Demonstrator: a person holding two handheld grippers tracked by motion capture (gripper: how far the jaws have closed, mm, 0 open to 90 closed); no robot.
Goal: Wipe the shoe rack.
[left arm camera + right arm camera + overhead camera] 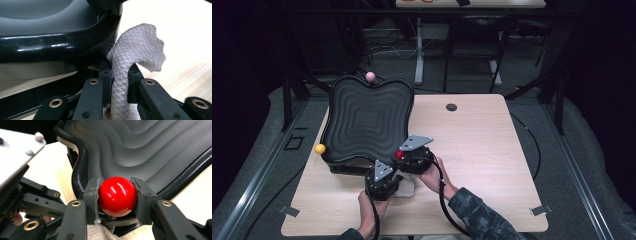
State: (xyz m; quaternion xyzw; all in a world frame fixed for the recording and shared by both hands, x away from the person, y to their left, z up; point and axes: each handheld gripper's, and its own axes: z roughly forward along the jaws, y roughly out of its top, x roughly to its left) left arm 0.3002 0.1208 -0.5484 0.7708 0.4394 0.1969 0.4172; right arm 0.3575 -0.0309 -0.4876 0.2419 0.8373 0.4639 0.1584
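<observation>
My right gripper (117, 197) is clamped on the red ball (117, 196), one pad on each side at its widest part; it is hard, glossy and round, so I judge it slippery and apt to squirt out unless the pads stay across the middle. My left gripper (119, 80) is closed tight on the grey cloth (136, 52); soft, limp, textured, it should grip well anywhere and take no harm. Both sit at the near right corner of the black tray (364, 117), which stands on the left half of the desk (492, 150); the tray's rippled bowl looks empty; a yellow ball (320, 148) sits at its near left corner, a pink ball (370, 76) on its far edge.
</observation>
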